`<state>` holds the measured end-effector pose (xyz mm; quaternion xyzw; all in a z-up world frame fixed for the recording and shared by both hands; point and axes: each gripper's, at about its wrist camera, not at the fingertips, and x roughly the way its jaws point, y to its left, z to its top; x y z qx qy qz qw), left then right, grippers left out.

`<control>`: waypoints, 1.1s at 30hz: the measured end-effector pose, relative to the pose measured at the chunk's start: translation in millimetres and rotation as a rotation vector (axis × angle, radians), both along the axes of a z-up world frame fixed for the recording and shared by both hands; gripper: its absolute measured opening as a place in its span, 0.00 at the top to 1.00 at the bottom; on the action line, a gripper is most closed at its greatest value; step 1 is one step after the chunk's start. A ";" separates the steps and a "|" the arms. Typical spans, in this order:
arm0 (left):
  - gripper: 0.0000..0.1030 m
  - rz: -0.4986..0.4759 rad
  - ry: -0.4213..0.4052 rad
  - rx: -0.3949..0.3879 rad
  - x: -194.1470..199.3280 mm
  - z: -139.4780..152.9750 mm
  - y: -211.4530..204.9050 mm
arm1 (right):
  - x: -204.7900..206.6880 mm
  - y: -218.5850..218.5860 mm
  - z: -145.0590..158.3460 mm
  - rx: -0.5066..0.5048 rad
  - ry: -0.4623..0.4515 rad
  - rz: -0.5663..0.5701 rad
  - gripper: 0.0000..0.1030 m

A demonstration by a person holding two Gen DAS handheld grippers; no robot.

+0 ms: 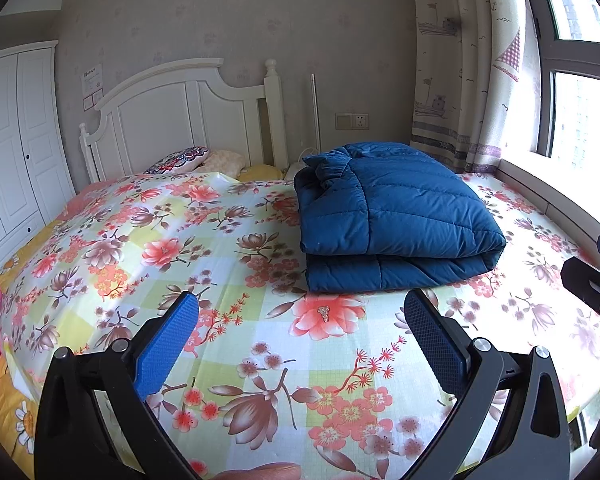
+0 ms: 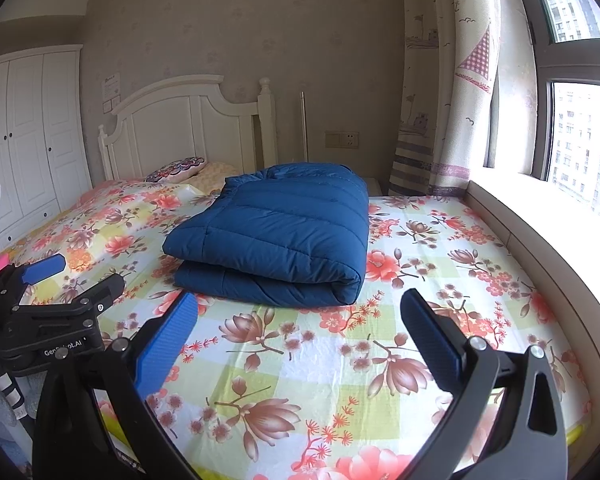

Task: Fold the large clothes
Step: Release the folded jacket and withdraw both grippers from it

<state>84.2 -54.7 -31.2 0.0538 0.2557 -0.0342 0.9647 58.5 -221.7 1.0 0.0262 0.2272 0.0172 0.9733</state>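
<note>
A dark blue quilted jacket (image 1: pixel 396 216) lies folded into a thick, rounded bundle on a bed covered by a floral sheet (image 1: pixel 220 264) with pink and brown blossoms on pale green and white checks. The jacket sits on the window side of the bed, between the white headboard (image 1: pixel 180 116) and the two grippers, its folded edge turned toward them. The left gripper (image 1: pixel 300 312) hovers over the sheet just short of the jacket, its blue-padded fingers (image 1: pixel 168 340) spread wide apart, holding nothing and touching nothing. The right gripper (image 2: pixel 300 312) is likewise over the sheet near the jacket's folded edge, its fingers (image 2: pixel 166 344) wide apart and empty, clear of the fabric. In the right wrist view the left gripper appears at the left edge, beside the right one and farther from the jacket. Beyond the jacket, small pillows (image 1: pixel 180 160) rest against the headboard. A patterned curtain (image 1: pixel 460 80) hangs behind the jacket beside a bright window (image 1: pixel 580 100), and a white wardrobe (image 1: pixel 12 140) stands on the far side of the headboard from the jacket.
</note>
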 end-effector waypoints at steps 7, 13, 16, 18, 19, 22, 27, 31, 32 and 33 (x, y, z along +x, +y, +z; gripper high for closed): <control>0.04 -0.001 -0.004 0.001 -1.0 0.6 -0.5 | 0.1 1.0 -0.5 0.003 0.002 0.001 0.02; 0.04 0.000 -0.012 0.006 -1.9 2.3 0.9 | 1.1 3.8 -2.5 0.002 0.006 0.006 0.02; 0.04 -0.001 -0.011 0.005 -1.7 2.2 1.1 | 1.7 4.4 -3.2 0.003 0.008 0.006 0.02; 0.04 -0.002 -0.011 0.007 -1.8 1.9 0.9 | 2.3 5.2 -4.8 0.003 0.011 0.006 0.02; 0.04 -0.001 -0.013 0.008 -2.1 1.9 0.5 | 2.0 5.3 -5.4 0.004 0.012 0.006 0.02; 0.04 -0.007 -0.014 0.010 -2.0 1.0 -0.1 | 3.0 6.4 -8.7 0.004 0.019 0.008 0.02; 0.04 -0.033 -0.046 -0.024 -6.7 -8.3 0.7 | 9.4 6.7 -21.8 0.005 0.051 0.012 0.02; 0.04 -0.113 0.096 -0.004 17.8 -28.3 -1.7 | 22.9 5.0 -42.1 0.011 0.112 0.011 0.02; 0.04 -0.138 0.168 -0.017 28.6 -34.9 2.4 | 27.6 3.7 -49.1 0.015 0.136 0.013 0.02; 0.04 -0.151 0.230 -0.035 39.6 -41.4 9.2 | 30.8 2.2 -52.6 0.017 0.150 0.016 0.02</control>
